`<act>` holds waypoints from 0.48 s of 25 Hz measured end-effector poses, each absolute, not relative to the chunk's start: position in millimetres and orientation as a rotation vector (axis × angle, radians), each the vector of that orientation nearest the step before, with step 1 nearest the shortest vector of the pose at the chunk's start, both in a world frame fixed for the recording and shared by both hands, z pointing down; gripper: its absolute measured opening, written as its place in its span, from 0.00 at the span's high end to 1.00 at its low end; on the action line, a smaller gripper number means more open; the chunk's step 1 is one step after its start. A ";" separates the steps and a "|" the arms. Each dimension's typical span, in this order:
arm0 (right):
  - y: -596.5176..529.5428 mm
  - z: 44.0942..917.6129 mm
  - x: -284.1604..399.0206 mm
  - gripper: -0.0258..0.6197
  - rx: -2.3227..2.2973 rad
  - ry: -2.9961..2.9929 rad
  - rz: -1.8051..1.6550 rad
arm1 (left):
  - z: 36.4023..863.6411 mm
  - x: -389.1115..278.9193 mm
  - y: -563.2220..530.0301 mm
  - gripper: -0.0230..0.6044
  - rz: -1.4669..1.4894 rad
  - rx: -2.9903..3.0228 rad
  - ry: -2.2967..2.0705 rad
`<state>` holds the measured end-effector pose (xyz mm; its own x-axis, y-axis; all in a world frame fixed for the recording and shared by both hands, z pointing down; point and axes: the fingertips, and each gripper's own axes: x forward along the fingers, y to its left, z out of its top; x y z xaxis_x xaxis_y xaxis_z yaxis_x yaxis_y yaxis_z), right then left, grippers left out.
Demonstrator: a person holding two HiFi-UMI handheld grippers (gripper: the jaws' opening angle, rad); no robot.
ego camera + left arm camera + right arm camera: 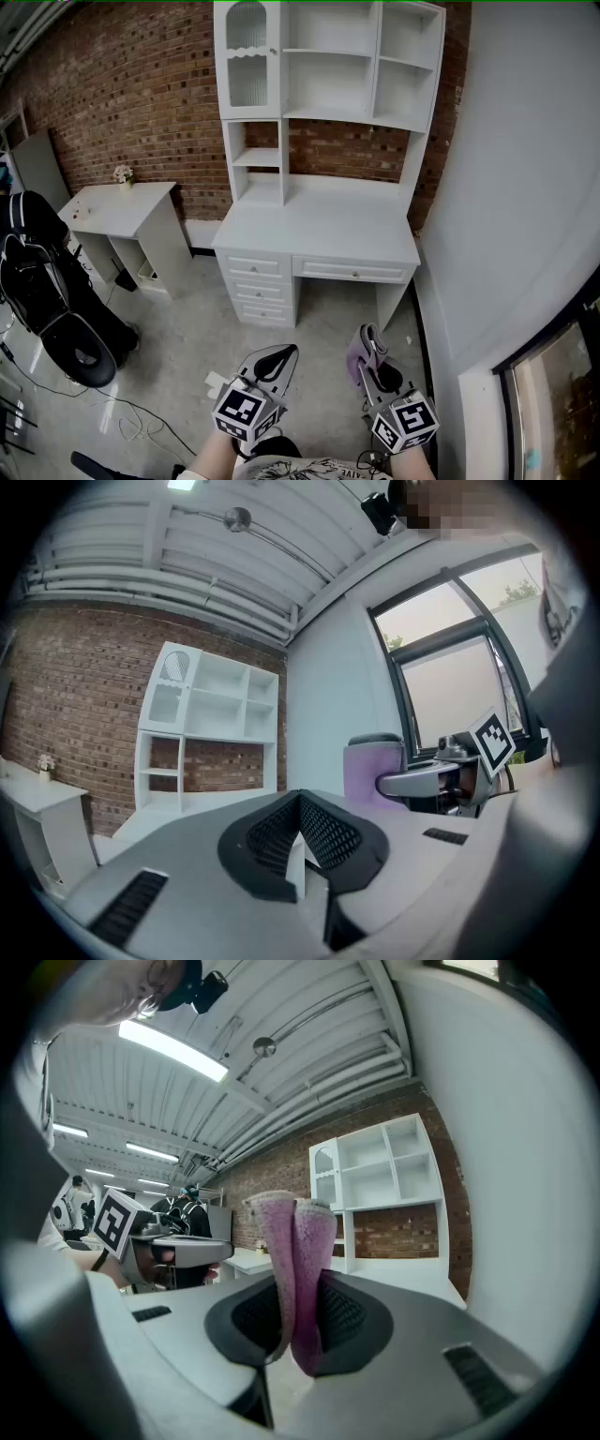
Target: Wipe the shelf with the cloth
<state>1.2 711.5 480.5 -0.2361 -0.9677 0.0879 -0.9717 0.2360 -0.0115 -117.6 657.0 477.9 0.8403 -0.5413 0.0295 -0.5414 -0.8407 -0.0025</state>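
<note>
A tall white shelf unit (328, 56) stands on a white desk (319, 225) against the brick wall, well ahead of both grippers. My right gripper (372, 354) is low over the floor at the right, shut on a folded purple cloth (357, 356). In the right gripper view the cloth (305, 1241) stands upright between the black pads of that gripper (298, 1288), with the shelf unit (380, 1180) behind it. My left gripper (273, 362) is beside it at the left, shut with nothing in it (300, 803). The left gripper view also shows the cloth (364, 771) and the shelf unit (211, 724).
A small white side table (117, 211) with a little flower pot (123, 174) stands left of the desk. A black bag on a stand (47, 291) and loose cables (131, 422) are at the far left. A white wall (525, 187) runs along the right.
</note>
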 end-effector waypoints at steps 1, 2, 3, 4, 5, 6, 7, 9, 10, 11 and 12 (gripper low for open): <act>712.6 483.1 0.8 0.85 1.901 -2.419 0.102 | 479.4 -118.1 658.4 0.94 0.041 3.004 -0.881; 713.5 485.5 0.4 0.85 1.900 -2.418 0.106 | 481.0 -118.4 659.6 0.94 0.038 3.000 -0.877; 714.1 487.5 0.1 0.85 1.898 -2.418 0.109 | 482.5 -118.5 660.5 0.94 0.035 2.997 -0.875; 714.1 488.9 -0.1 0.85 1.896 -2.418 0.110 | 483.8 -118.3 660.8 0.94 0.034 2.994 -0.874; 713.6 490.2 -0.1 0.85 1.893 -2.418 0.111 | 484.9 -117.9 660.5 0.94 0.035 2.991 -0.874; 712.9 491.5 0.2 0.85 1.891 -2.417 0.115 | 485.7 -117.3 659.9 0.94 0.035 2.988 -0.875; 712.1 492.8 1.0 0.85 1.891 -2.414 0.122 | 486.2 -116.5 659.1 0.94 0.036 2.985 -0.877; 711.0 495.9 4.3 0.85 1.904 -2.399 0.145 | 487.7 -114.8 658.2 0.94 0.040 2.982 -0.877; 710.6 497.8 6.6 0.85 1.915 -2.388 0.155 | 489.0 -113.9 658.2 0.94 0.043 2.980 -0.876; 710.2 499.7 9.0 0.85 1.926 -2.376 0.157 | 490.6 -113.1 658.2 0.94 0.047 2.978 -0.874; 709.8 501.5 11.6 0.85 1.937 -2.362 0.152 | 492.4 -112.3 658.0 0.94 0.051 2.975 -0.872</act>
